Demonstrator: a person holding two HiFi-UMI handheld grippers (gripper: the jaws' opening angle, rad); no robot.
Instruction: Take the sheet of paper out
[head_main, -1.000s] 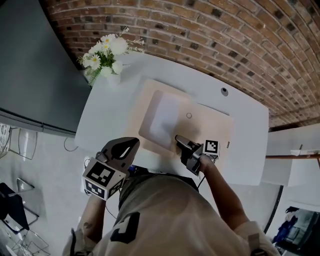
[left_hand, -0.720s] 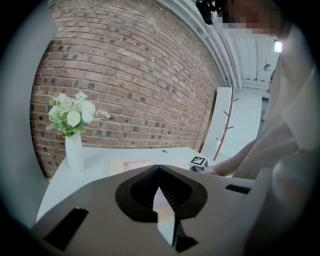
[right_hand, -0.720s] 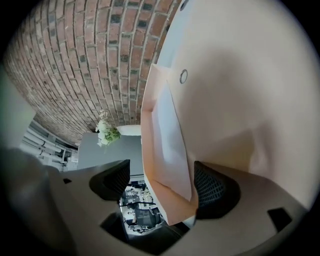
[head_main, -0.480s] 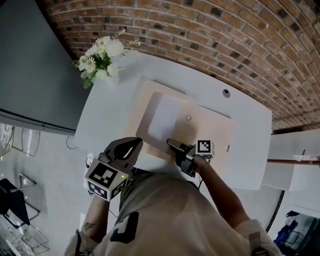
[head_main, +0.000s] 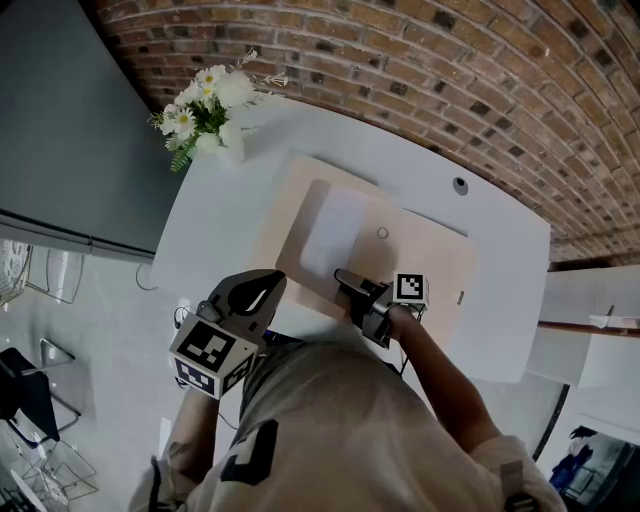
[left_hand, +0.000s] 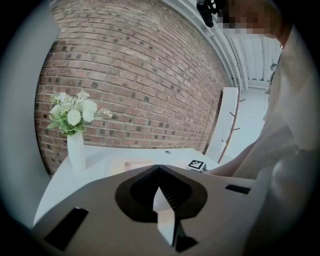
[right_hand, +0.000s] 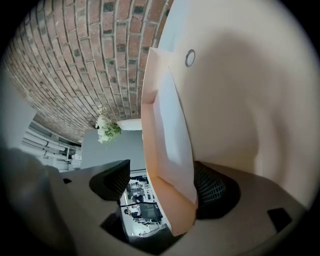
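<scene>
Looks like the right gripper (right_hand: 162, 187) sits with jaws spread around the near edge of the flat peach paper folder (head_main: 425, 262) on the white tabletop (head_main: 505, 240), ready to pinch the white sheet of paper (head_main: 335, 232) lying in it, while the left gripper (head_main: 262, 288) hangs back, clenched on nothing.

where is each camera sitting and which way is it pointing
Head view: on the person's head, steeply down onto the white table and beige envelope; left gripper, right gripper and torso show.
Left gripper view: level across the table toward the brick wall; its shut jaws and the right arm show.
Right gripper view: along the envelope; its open jaws straddle the edge.
All three share the flowers.
</scene>
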